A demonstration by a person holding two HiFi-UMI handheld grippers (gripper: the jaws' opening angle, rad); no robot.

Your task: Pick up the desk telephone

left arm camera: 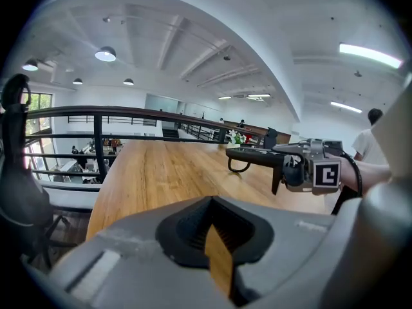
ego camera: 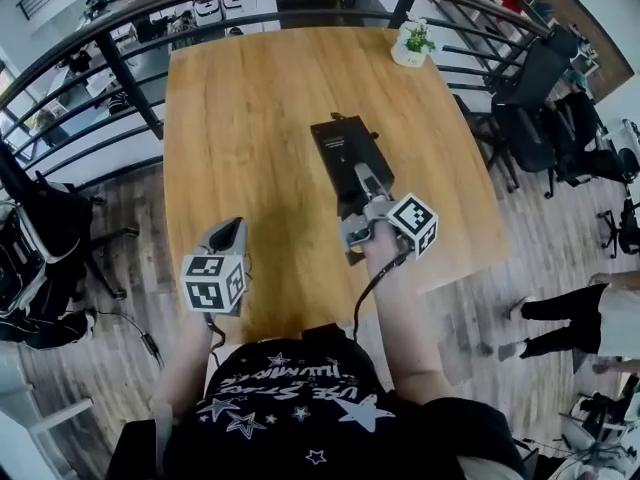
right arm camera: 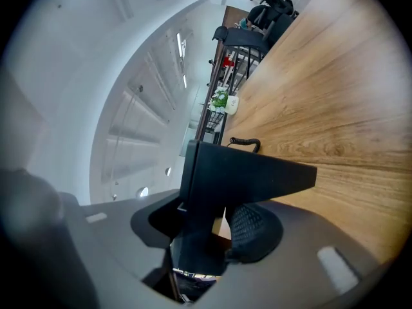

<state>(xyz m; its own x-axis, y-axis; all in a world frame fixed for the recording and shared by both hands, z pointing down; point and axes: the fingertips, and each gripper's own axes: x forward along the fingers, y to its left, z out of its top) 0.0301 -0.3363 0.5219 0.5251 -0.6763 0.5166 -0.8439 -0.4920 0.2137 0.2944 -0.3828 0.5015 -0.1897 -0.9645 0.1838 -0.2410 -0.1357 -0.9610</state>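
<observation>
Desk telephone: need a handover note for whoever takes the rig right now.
Right gripper: shut on the desk telephone, clamped on its near end.
Left gripper: shut, nothing in it, held over the near left part of the wooden table.
Phone: looks lifted clear of the table in the left gripper view, with its coiled cord hanging under it.
Done: grasp and, apparently, the lift.
Left: keep the grip steady; the pick-up looks essentially complete.

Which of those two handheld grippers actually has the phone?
The right gripper: it is clamped on the black desk telephone. The left gripper is closed on nothing.
</observation>
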